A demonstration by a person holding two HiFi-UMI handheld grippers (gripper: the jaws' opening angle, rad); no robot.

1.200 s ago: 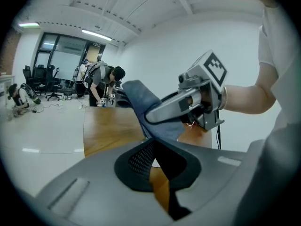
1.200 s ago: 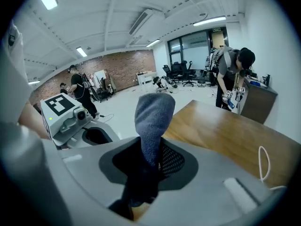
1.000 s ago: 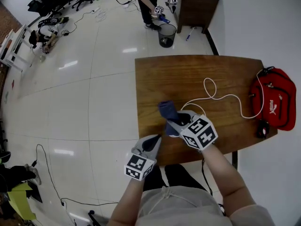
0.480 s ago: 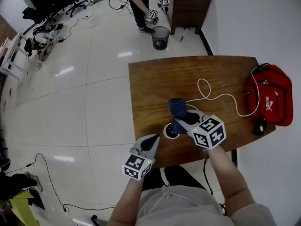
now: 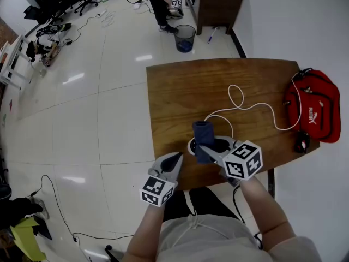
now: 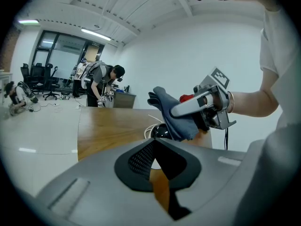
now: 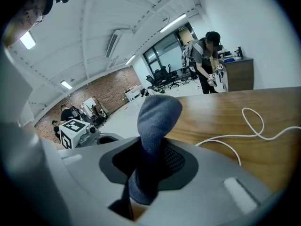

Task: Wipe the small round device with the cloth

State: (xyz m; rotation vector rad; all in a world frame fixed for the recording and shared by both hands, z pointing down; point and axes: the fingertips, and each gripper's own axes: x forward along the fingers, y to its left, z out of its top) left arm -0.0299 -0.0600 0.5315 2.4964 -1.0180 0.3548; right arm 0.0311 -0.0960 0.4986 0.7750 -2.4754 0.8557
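floor: you are looking down on glossy white tiles [image 5: 82, 108] reflecting ceiling lights | furniture: wooden table [image 5: 185, 91] standing by a white wall [image 5: 305, 21] | beyond: bin [image 5: 185, 38] and dark cabinet [image 5: 218, 7] sitting side by side

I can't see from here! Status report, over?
Right gripper shut on cloth, held over the small round device. Left gripper shut, empty. White cable nearby, nothing blocking.

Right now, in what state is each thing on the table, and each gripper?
left gripper: shut, empty.
right gripper: shut on the cloth.
cloth: bunched, standing up from the jaws.
small round device: on the table, partly hidden by the cloth.
white cable: slack, looped on the table.
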